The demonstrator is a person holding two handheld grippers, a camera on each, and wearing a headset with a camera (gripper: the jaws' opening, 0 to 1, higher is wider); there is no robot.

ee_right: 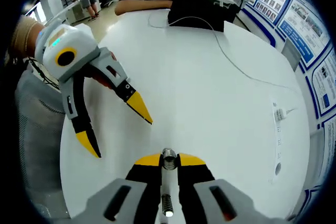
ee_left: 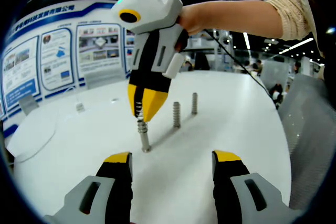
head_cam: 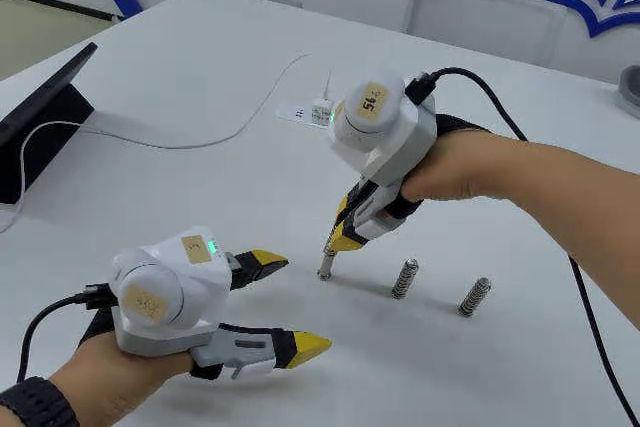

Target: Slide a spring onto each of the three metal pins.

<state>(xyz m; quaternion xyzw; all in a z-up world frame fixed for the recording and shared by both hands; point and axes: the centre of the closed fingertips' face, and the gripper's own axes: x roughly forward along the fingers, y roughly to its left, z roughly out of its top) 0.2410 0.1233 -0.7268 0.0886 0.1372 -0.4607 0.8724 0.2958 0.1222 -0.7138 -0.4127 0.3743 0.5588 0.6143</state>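
Spring (ee_left: 138, 109): pinched upright between the yellow tips of the right gripper (ee_left: 143, 113); its lower end meets the top of the bare pin (ee_left: 143, 139); whether it has passed over the pin's head I cannot tell; in the right gripper view the coil (ee_right: 167, 157) shows in the narrow slit between that gripper's own jaws.
Bare pin (head_cam: 326, 265): stands upright on the white table (head_cam: 200, 67); directly under the right gripper's tips; the left end of a row of three in the head view.
Middle pin (head_cam: 404, 278): near the bare pin; standing; a coil sleeves its shaft.
End pin (head_cam: 474, 296): the right end of the row; also wrapped in a coil; it looks slightly tilted in the head view.
Right gripper (head_cam: 343, 239): points steeply down at the bare pin; jaws closed on the spring; a hand (head_cam: 455, 162) grips its body.
Left gripper (head_cam: 290, 304): low over the table, left of the row and apart from it; jaws spread wide with nothing between them; in its own view the left gripper (ee_left: 172, 157) faces the bare pin; in the right gripper view the left gripper (ee_right: 118, 129) shows at the left with its jaws parted.
Far side of the table: a white cable (head_cam: 200, 142) curves across it; a dark screen (head_cam: 40, 112) stands at the left edge; a small white tag (head_cam: 305, 112) lies beyond the right gripper.
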